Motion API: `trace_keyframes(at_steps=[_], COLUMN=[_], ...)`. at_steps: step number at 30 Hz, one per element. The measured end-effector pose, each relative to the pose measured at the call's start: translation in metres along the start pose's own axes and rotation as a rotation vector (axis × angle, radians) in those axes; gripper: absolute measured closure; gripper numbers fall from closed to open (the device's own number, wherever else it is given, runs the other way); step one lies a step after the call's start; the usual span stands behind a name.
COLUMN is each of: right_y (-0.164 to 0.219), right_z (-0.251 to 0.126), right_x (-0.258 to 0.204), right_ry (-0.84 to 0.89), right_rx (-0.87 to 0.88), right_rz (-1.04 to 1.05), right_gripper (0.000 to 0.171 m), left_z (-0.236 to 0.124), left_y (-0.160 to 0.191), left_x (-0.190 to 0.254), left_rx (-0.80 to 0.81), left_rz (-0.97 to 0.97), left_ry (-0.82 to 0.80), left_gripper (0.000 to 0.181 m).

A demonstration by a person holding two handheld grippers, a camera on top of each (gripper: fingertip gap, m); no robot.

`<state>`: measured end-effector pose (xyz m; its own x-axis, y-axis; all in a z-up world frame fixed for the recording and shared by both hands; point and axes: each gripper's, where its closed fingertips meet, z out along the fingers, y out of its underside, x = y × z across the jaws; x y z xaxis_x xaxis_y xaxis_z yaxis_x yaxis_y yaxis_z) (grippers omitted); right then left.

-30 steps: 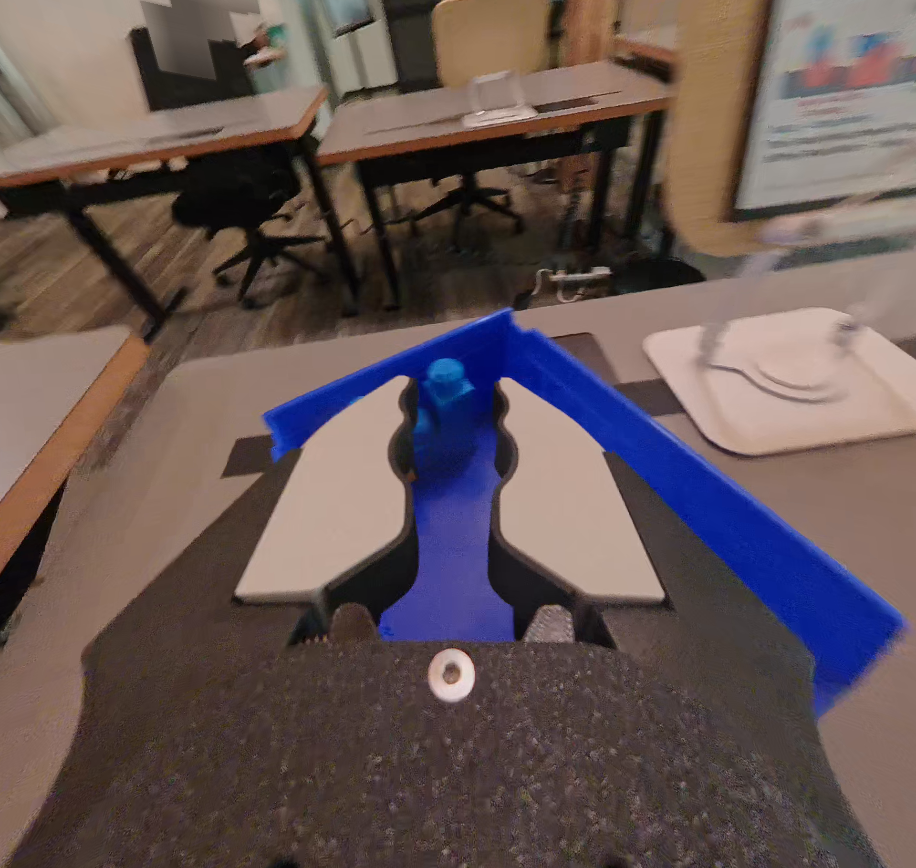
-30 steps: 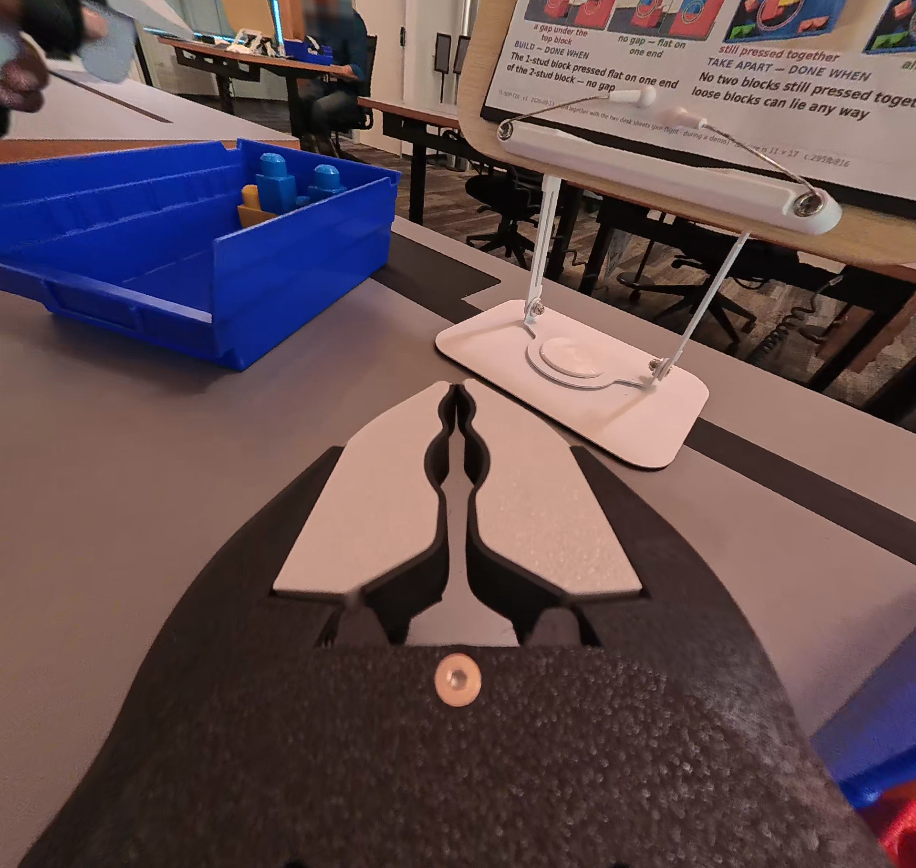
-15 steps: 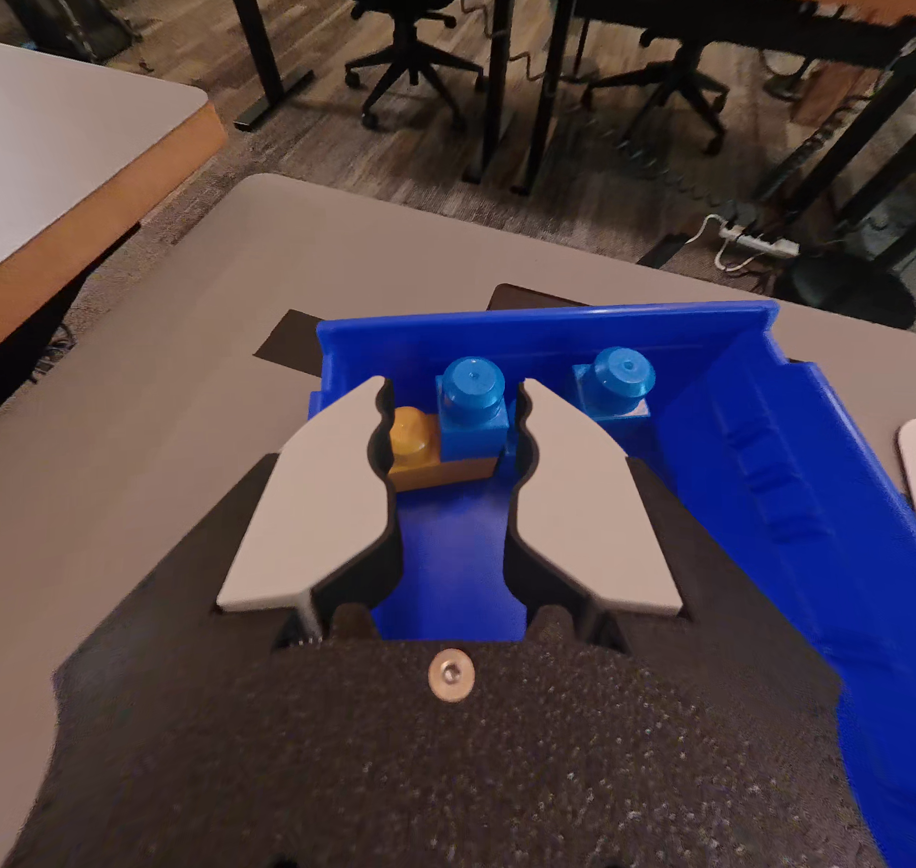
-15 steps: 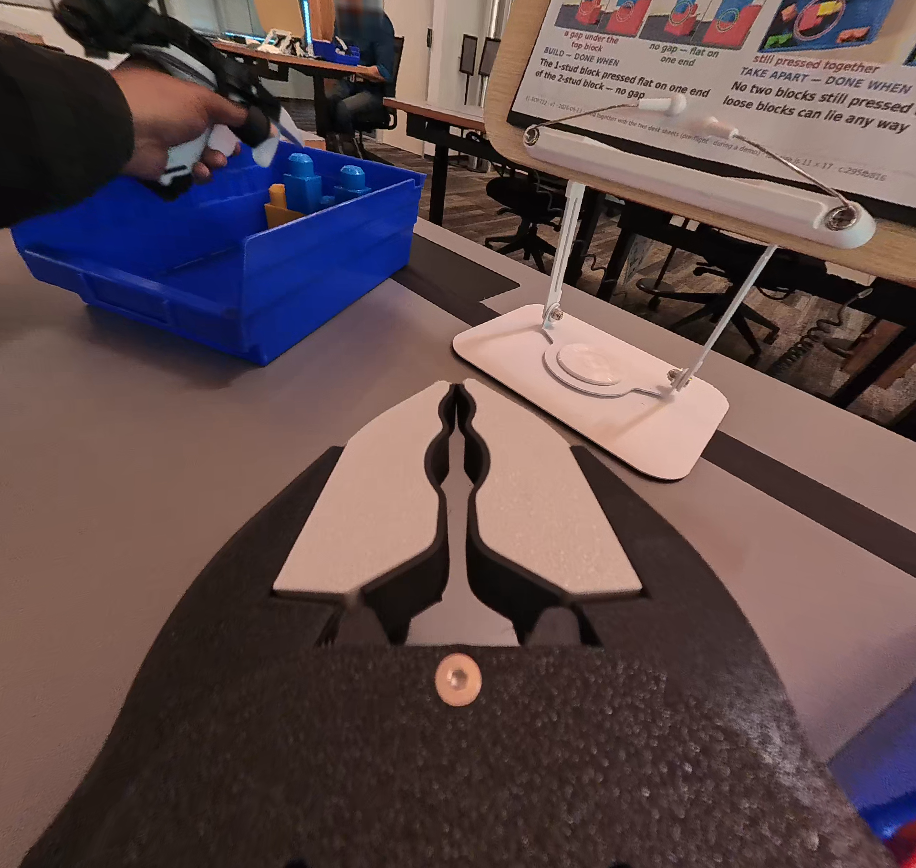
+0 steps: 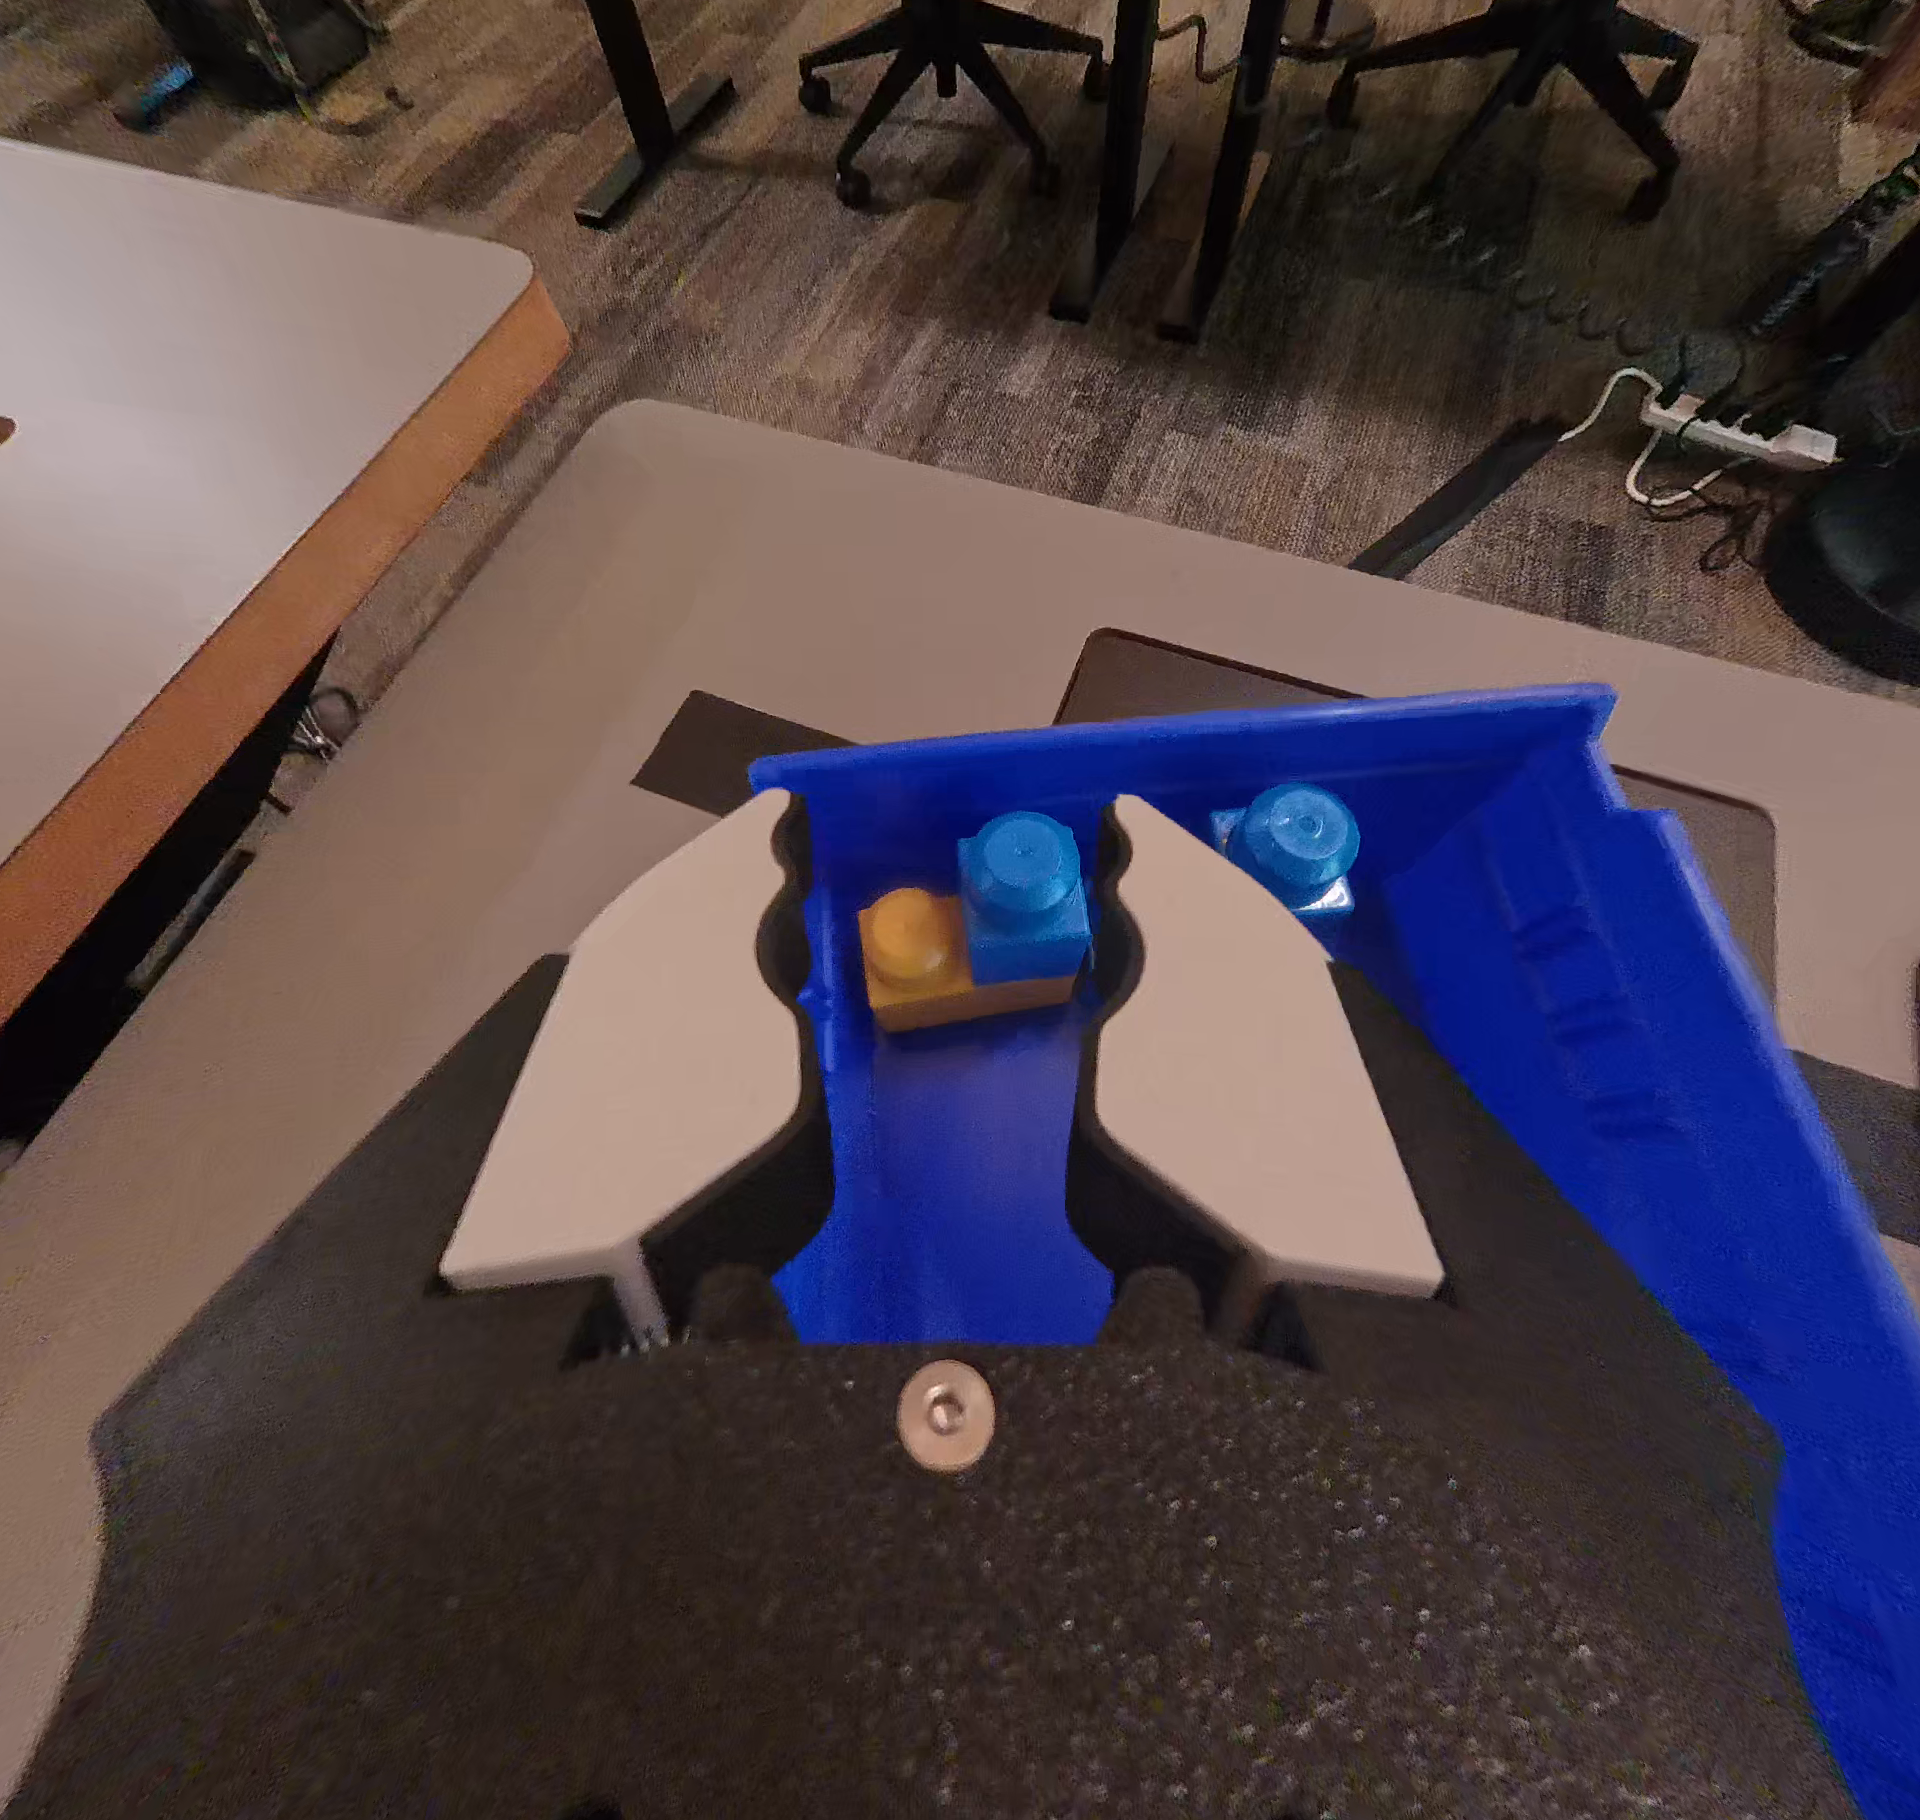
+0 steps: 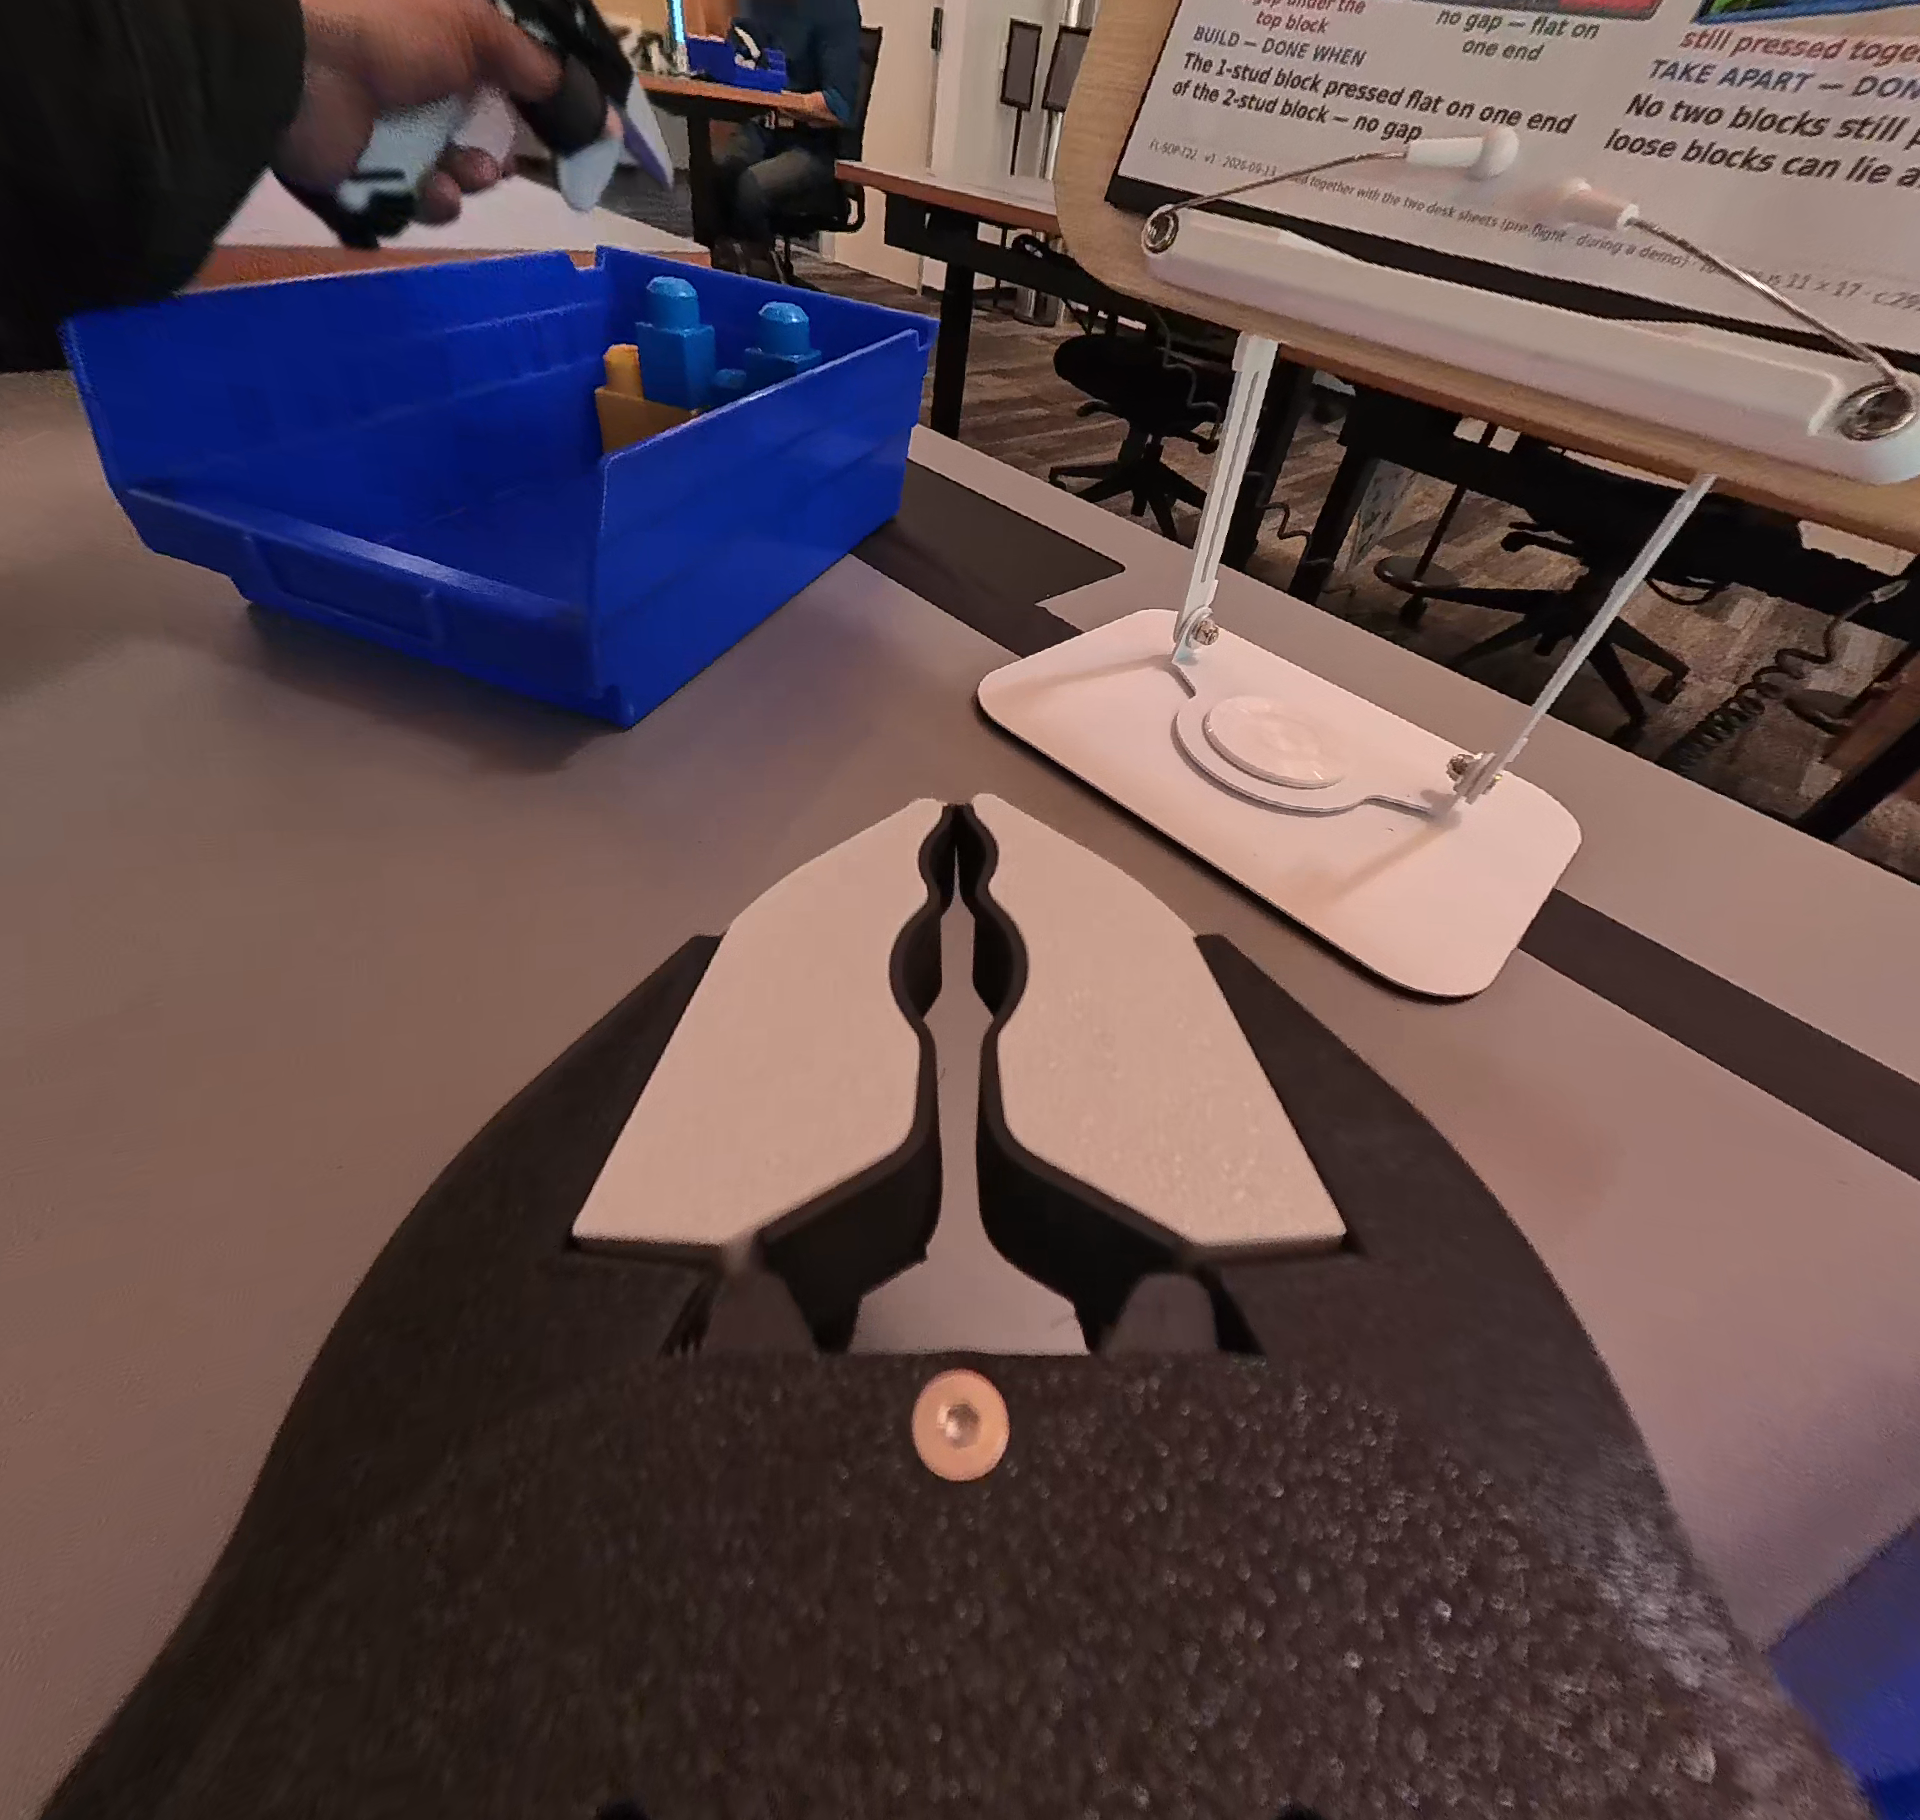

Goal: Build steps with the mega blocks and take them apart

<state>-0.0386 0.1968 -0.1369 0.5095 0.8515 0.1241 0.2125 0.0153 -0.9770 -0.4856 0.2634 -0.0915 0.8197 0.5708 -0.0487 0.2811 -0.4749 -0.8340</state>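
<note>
A blue one-stud block [image 5: 1023,903] sits pressed on one end of an orange two-stud block [image 5: 920,975] in the far left corner of the blue bin [image 5: 1558,991]. A second blue block [image 5: 1294,851] stands to its right. My left gripper [image 5: 948,835] is open and empty, hovering above the stacked pair. In the right wrist view the stack [image 6: 665,357] shows inside the bin [image 6: 468,523], with the left gripper [image 6: 603,149] held above it by a hand [image 6: 405,77]. My right gripper [image 6: 961,814] is shut and empty, low over the grey table.
A white document stand [image 6: 1278,794] holding an instruction sheet [image 6: 1558,35] sits right of the bin. Black tape strips [image 6: 987,544] cross the table. Something blue [image 6: 1860,1666] shows at the lower right edge. Another table [image 5: 208,399] stands left, with chairs and desks beyond. Left tips to right tips: about 45 cm.
My left gripper has tipped down over the bin corner and opened wider around the stacked blocks. The right gripper stays shut and has shifted only slightly.
</note>
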Motion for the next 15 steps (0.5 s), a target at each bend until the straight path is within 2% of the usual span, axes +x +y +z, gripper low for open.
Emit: trace_keyframes(at_steps=[5,15], right_y=[0.000,-0.004], right_z=[0.000,-0.002], right_x=[-0.002,0.000], right_ry=[-0.010,-0.003], right_rx=[-0.002,0.008], right_rz=[-0.007,-0.021], right_gripper=[0.171,0.171], left_z=[-0.008,0.025], left_y=[-0.020,0.019], left_x=[0.003,0.022], left_rx=[-0.016,-0.124], left_rz=[-0.043,-0.022], left_ry=[0.023,0.042], left_gripper=[0.127,0.127])
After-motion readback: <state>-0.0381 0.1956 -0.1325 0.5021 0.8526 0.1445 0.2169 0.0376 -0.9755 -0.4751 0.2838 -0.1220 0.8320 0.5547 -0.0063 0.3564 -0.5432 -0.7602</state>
